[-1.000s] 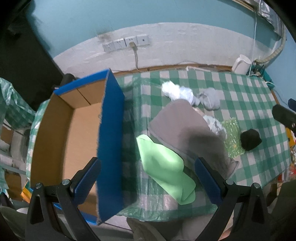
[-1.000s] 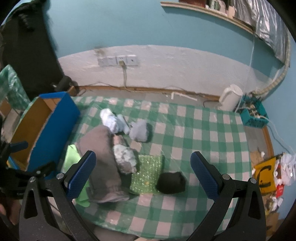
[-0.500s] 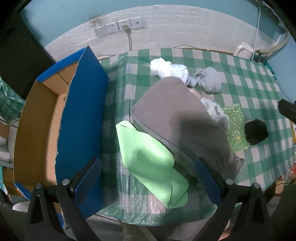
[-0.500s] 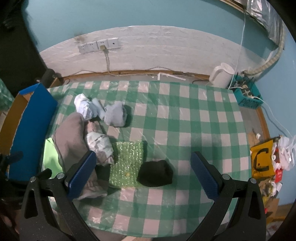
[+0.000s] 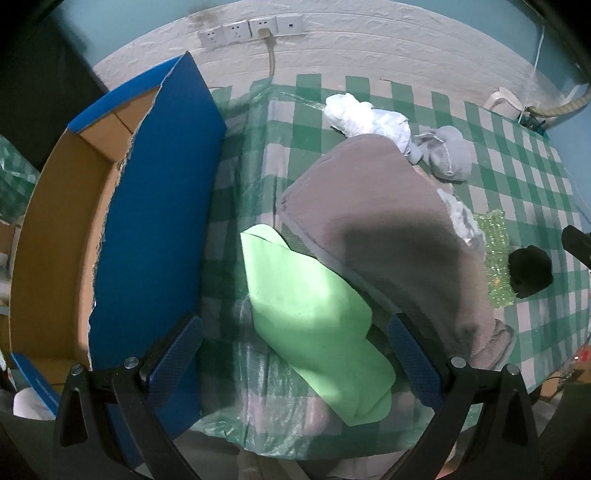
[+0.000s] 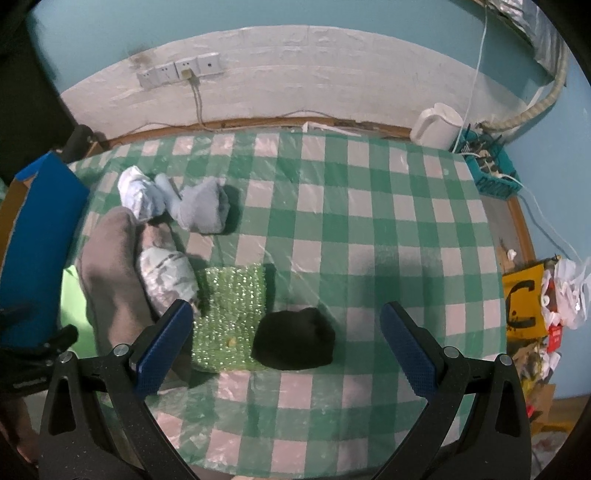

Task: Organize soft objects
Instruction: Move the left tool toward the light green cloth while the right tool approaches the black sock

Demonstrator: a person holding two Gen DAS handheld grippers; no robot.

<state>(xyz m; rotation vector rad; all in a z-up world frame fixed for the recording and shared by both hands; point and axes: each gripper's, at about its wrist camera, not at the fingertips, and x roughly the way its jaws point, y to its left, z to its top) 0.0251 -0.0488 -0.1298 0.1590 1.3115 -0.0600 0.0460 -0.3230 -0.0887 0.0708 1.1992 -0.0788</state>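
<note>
Wall (image 6: 332, 29) teal above, white textured band (image 6: 295, 85) below. Row of sockets (image 6: 181, 70) on white band — one cord (image 6: 197, 103) plugged in, hanging down. Wooden skirting (image 6: 258, 123) behind table. Table under green-white checked cloth (image 6: 369, 229) with clear plastic cover. White kettle (image 6: 436, 125) and teal basket (image 6: 487, 173) of cables at right — yellow bag (image 6: 524, 299), litter on floor. Dim, bluish light.

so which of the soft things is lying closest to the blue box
The light green cloth: it lies beside the blue box, partly under the grey towel; the others lie farther off.
</note>
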